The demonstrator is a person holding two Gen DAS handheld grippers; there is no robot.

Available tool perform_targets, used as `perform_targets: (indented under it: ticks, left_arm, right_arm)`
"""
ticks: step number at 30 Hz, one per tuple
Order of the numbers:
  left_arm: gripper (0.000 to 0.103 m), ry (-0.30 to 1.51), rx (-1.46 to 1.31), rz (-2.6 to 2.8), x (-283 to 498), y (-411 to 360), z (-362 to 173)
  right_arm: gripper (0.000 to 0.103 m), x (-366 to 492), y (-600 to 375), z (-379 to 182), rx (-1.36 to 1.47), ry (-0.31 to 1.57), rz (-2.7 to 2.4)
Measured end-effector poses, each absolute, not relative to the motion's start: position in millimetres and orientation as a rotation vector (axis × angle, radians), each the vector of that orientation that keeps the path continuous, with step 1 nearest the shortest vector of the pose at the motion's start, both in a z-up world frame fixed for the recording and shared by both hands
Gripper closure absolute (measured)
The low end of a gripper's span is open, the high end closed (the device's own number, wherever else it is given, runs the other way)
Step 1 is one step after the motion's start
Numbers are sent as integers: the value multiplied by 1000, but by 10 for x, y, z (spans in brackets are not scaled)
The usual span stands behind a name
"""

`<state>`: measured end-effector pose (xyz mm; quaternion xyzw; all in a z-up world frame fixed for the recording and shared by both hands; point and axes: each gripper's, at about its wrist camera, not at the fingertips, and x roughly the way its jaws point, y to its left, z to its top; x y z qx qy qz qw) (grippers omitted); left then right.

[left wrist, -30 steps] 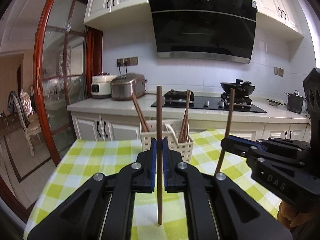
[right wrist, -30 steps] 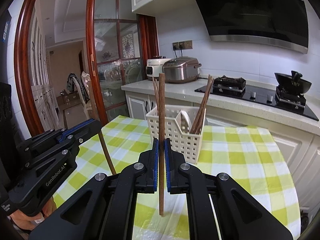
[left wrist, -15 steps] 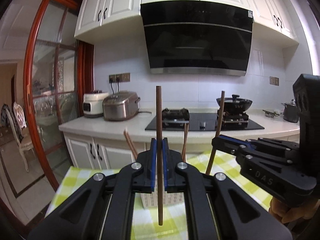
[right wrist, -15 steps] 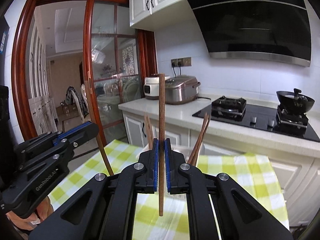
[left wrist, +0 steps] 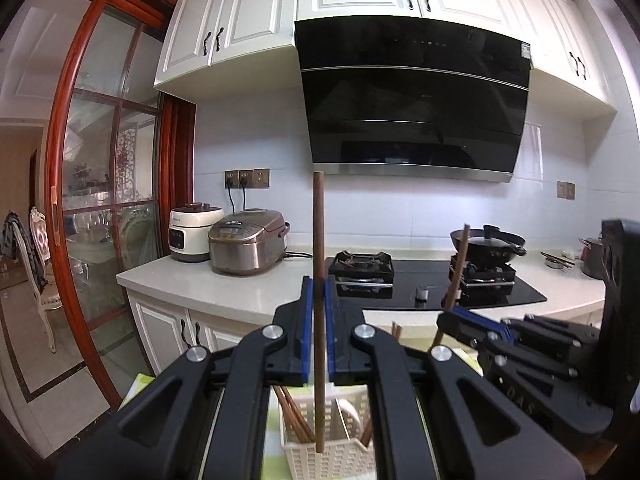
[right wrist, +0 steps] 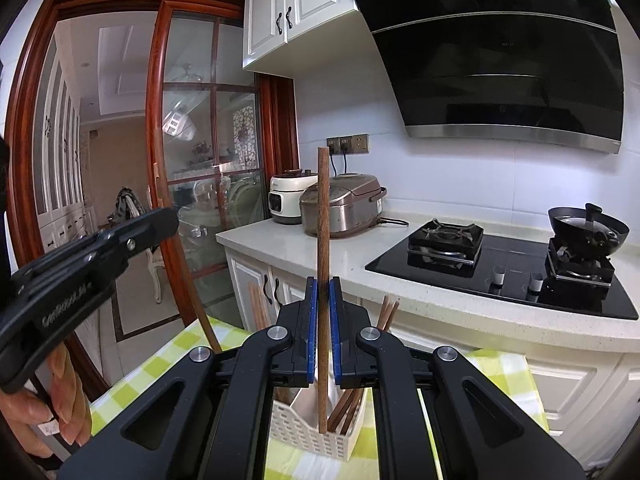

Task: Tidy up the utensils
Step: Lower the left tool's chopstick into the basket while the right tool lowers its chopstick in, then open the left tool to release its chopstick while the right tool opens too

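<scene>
My left gripper [left wrist: 319, 292] is shut on a brown chopstick [left wrist: 319, 240] that stands upright between its blue pads. Its lower tip hangs just over the white utensil basket [left wrist: 332, 452], which holds several chopsticks. My right gripper [right wrist: 323, 292] is shut on a second upright chopstick [right wrist: 323, 220], its tip above the same basket [right wrist: 304, 428]. In the left wrist view the right gripper [left wrist: 452, 316] appears at the right with its chopstick [left wrist: 460, 256]. In the right wrist view the left gripper [right wrist: 164, 216] shows at the left, held by a hand [right wrist: 44, 408].
The basket stands on a table with a green-and-white checked cloth [right wrist: 168, 360]. Behind it runs a white counter [right wrist: 340, 256] with rice cookers [right wrist: 340, 208], a black hob [right wrist: 500, 268] and a wok [right wrist: 588, 228]. A red-framed glass door [right wrist: 192, 160] is at the left.
Both grippers have risen and moved toward the basket, each still holding its chopstick. The basket has dropped low in both views, and the chopstick tips now hang over it.
</scene>
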<state>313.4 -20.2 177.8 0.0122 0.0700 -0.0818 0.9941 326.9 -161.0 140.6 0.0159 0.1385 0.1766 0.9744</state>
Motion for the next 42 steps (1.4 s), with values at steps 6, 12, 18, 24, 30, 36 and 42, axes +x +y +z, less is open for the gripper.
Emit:
perform_targets:
  ticks: [6,12,18,24,30,36,42]
  left_arm:
    - [97,153,6,-157,3463,-201,1783]
    - [97,196,-10,-156,3706,-176,1623]
    - [97,257,-49,-168,3880,-125,1386]
    - [97,319,-73,-177,4021,-86,1131]
    - [97,374,-73,-172,4140,-70,872]
    - [97,404,-78,-177,4216,-73,704]
    - [97,424,-90,-167,4267,-41,596]
  right_arm:
    - [96,3458,-1598,1335,43,298,361]
    - [96,3595,-1552,1246,52,322,368]
    - [96,3712,-1480,1140,49,346,378]
    - [96,3830,-1423,937,32,393,384]
    - [96,3940,-1412,755,38,437,386]
    - [96,4029,-1370,635,39,468,395]
    - [96,4139,-1323,493,35,503,401]
